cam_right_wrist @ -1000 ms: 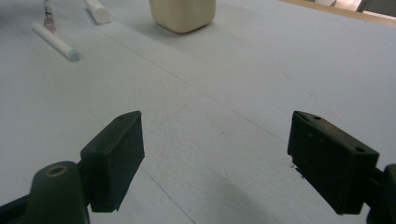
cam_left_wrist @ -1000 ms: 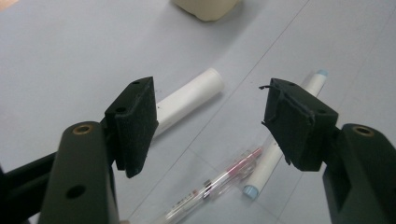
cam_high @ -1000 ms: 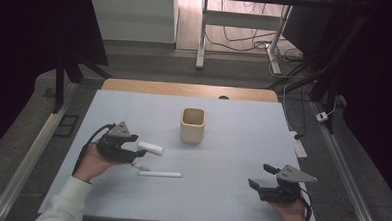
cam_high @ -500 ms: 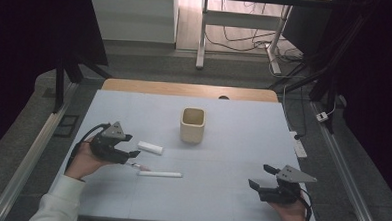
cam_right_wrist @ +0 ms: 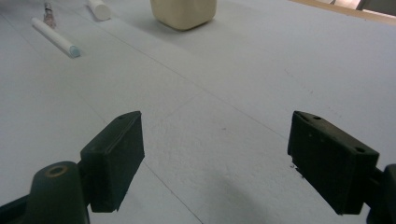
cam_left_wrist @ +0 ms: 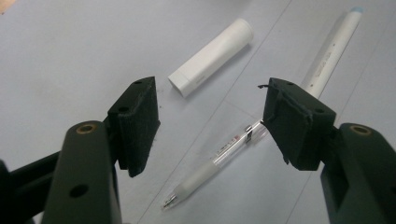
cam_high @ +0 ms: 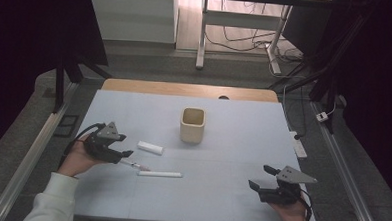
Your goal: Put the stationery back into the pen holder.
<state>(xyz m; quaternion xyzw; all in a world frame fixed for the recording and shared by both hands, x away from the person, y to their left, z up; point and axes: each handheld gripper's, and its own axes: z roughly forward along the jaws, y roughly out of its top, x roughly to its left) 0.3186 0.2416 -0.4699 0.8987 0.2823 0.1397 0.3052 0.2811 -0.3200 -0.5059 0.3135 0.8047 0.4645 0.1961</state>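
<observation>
Near the left edge of the table (cam_high: 220,201), the left gripper (cam_high: 124,156) hovers low over a clear-barrelled ballpoint pen (cam_left_wrist: 219,161). Its jaws stand apart and have just been closing a little; the pen lies on the mat between them, passing under the right-hand pad, and neither pad presses on it. Just beyond the pen lies a short white cap-like tube (cam_left_wrist: 212,58), and beside it, toward the front edge, a long white pen with a pale blue tip (cam_left_wrist: 334,46); the three lie close together but apart from each other. A cream square pen holder (cam_high: 192,125) stands upright near the middle of the table, toward the far edge, well apart from them. Near the front right corner, the right gripper (cam_high: 262,177) rests low over bare mat with its jaws wide apart and nothing between them.
</observation>
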